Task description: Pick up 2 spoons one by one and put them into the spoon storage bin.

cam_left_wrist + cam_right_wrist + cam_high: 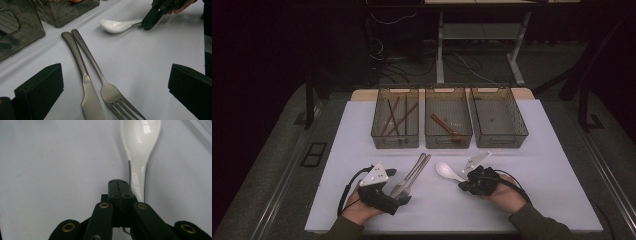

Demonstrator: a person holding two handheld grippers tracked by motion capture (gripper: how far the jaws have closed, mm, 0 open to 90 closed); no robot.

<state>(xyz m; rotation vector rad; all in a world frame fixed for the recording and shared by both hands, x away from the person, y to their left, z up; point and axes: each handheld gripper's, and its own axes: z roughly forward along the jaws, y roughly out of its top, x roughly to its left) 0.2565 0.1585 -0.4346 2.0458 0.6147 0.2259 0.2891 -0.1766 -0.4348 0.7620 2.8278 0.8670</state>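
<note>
Right gripper has its jaws pressed together beside the handle of the white spoon; whether anything is pinched cannot be told. Its own view shows the closed seam, which the high view hides. Left gripper stands wide, jaws flanking the knife and fork. On the white table the spoon lies diagonally, bowl toward the three bins, handle toward the right hand.
</note>
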